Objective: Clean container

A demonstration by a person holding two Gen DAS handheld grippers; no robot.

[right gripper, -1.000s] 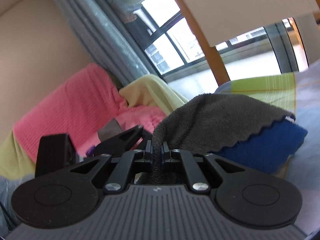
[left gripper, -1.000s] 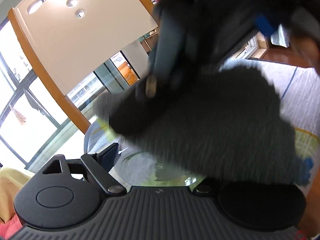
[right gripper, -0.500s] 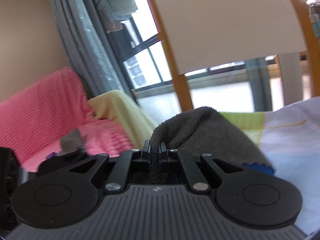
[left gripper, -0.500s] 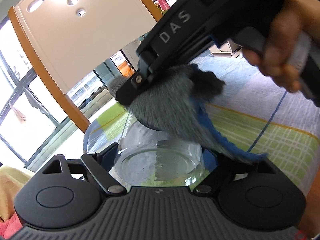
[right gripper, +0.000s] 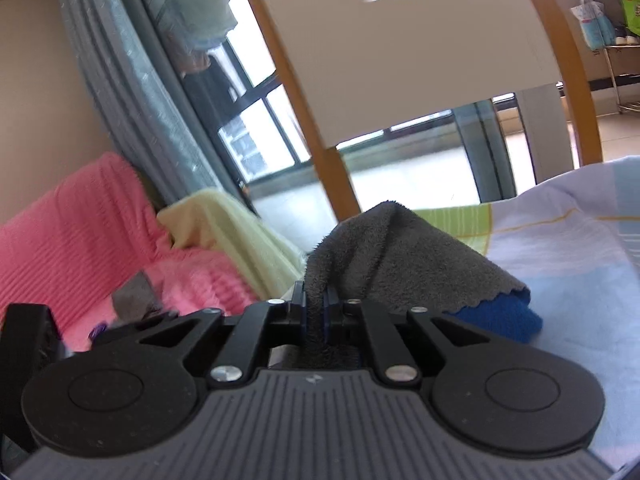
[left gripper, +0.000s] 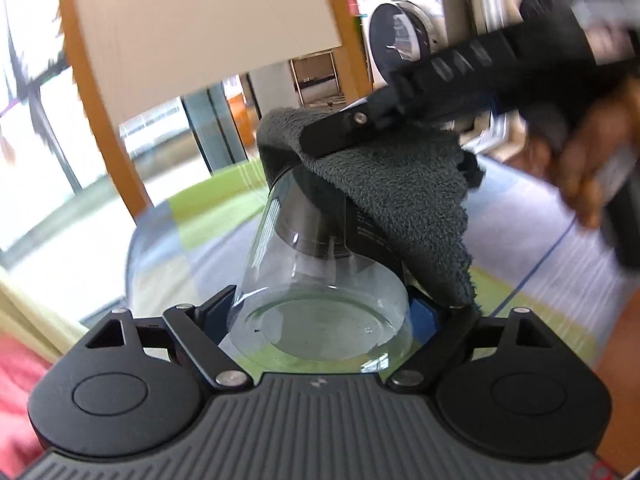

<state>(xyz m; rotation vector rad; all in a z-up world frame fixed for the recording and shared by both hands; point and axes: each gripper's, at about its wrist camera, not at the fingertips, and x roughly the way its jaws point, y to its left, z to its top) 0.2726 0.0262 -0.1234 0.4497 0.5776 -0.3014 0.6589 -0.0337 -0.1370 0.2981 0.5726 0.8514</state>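
My left gripper (left gripper: 320, 312) is shut on a clear glass container (left gripper: 316, 280), gripping its wide base, with its narrower mouth pointing away from me. My right gripper (right gripper: 315, 312) is shut on a grey cloth with a blue underside (right gripper: 400, 256). In the left wrist view the right gripper (left gripper: 344, 136) comes in from the upper right and presses the grey cloth (left gripper: 400, 192) over the container's mouth and right side. The cloth hides the rim.
A table with a checked green, blue and white tablecloth (left gripper: 540, 264) lies below. A wooden chair with a pale back (left gripper: 192, 28) stands behind it. A pink blanket (right gripper: 80, 248) and a yellow blanket (right gripper: 240, 236) lie on a sofa at the left.
The right gripper has swung the cloth across the container and now holds it on the mouth. The left gripper has tilted, so the container's neck shows more from the side.
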